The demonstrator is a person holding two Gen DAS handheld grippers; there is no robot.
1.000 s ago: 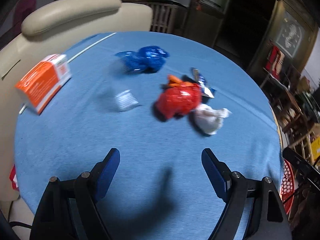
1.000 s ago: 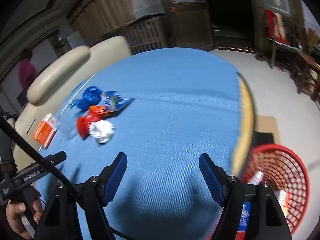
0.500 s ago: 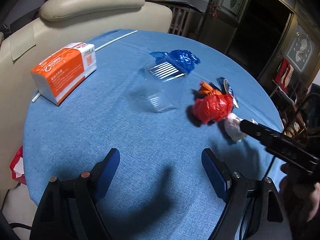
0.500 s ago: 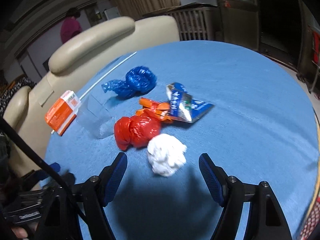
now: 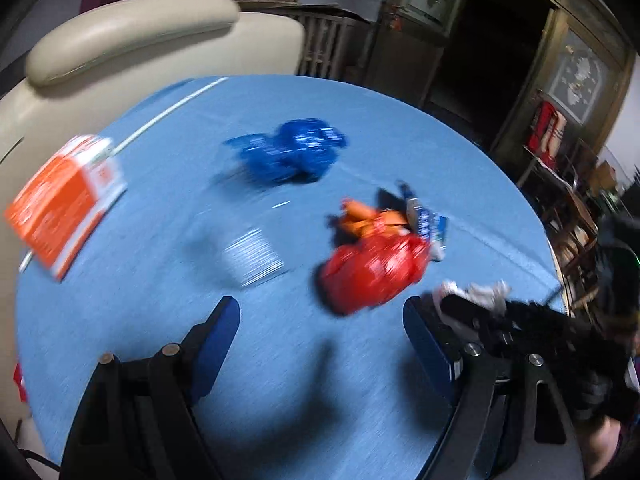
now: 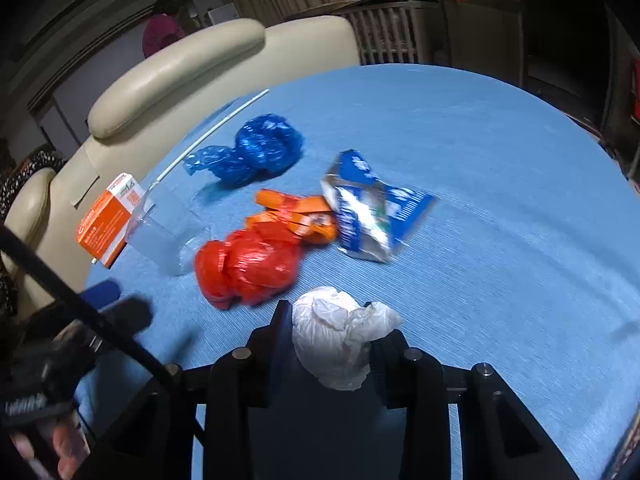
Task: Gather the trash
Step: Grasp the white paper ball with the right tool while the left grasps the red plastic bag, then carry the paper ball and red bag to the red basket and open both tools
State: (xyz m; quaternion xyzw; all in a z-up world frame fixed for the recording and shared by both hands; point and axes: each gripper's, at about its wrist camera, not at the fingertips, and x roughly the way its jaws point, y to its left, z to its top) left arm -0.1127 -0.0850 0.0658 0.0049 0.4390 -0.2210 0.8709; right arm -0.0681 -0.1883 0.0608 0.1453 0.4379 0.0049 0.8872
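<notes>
- The right gripper (image 6: 332, 340) has its jaws drawn in around a crumpled white paper wad (image 6: 340, 336), which sits pinched between the two fingers at the near edge of the round blue table (image 6: 500, 160); in the left wrist view the same wad (image 5: 486, 294) shows only partly, behind the dark body of that gripper.
- The left gripper (image 5: 320, 344) hangs over the near part of the table with its jaws spread wide and nothing between them (this view is smeared by motion); its blue fingers (image 5: 218, 340) frame bare cloth.
- Just beyond the held wad lies a red plastic bag (image 6: 248, 268), bunched up; touching its far side is a crushed orange wrapper (image 6: 296, 216), and right of that a blue and silver foil packet (image 6: 372, 208), flattened and creased.
- Farther off, toward the far left, a crumpled blue plastic bag (image 6: 256, 152) rests apart from the red cluster.
- A clear plastic cup (image 6: 164, 232) lies on its side left of the red bag; beside it at the table's left edge stands an orange and white carton (image 6: 106, 220).
- A cream upholstered chair (image 6: 180, 68) backs against the far left rim.
</notes>
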